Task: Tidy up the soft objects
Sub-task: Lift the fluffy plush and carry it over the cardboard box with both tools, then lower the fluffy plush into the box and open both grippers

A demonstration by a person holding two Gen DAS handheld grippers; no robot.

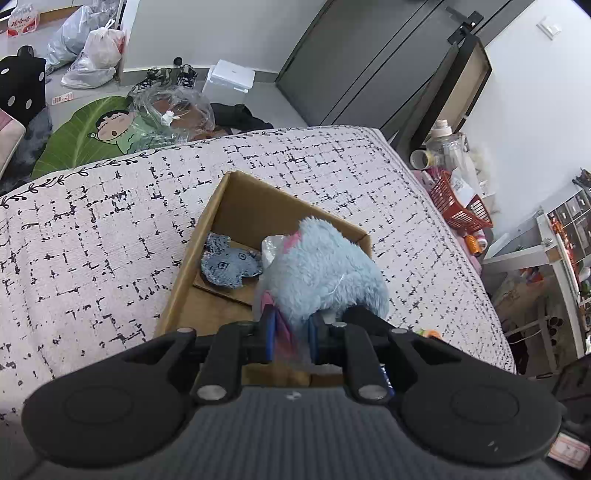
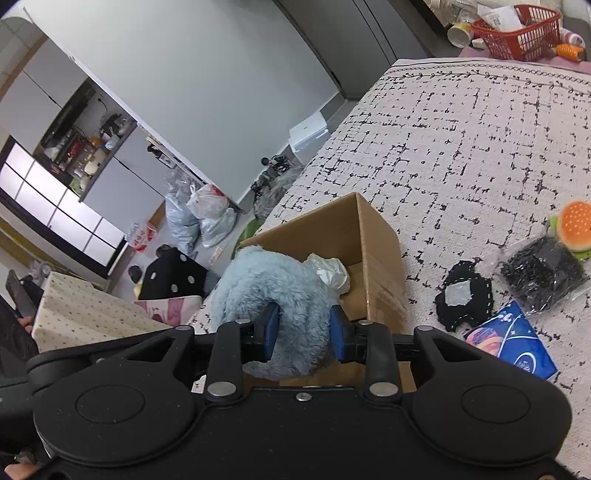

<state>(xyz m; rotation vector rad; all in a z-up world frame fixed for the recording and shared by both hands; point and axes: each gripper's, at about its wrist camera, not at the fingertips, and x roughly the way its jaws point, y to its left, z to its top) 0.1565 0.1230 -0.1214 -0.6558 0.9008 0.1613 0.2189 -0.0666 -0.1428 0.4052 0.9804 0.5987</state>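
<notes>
A fluffy light-blue plush toy (image 1: 325, 269) with pink trim and a bit of clear plastic wrap hangs over the open cardboard box (image 1: 218, 221), held from two sides. My left gripper (image 1: 291, 334) is shut on its pink-trimmed lower edge. In the right wrist view the plush toy (image 2: 273, 288) bulges between the blue pads, and my right gripper (image 2: 304, 330) is shut on its thick furry body above the box (image 2: 376, 251). A small denim fish toy (image 1: 229, 266) lies on the box floor, left of the plush.
The box sits on a bed with a pink-white cover (image 1: 92, 240) with black dashes. To its right lie a burger toy (image 2: 574, 225), a black bagged item (image 2: 543, 273), a black patch piece (image 2: 463, 295) and a blue packet (image 2: 513, 339). A red basket (image 2: 517, 33) stands beyond the bed's far edge.
</notes>
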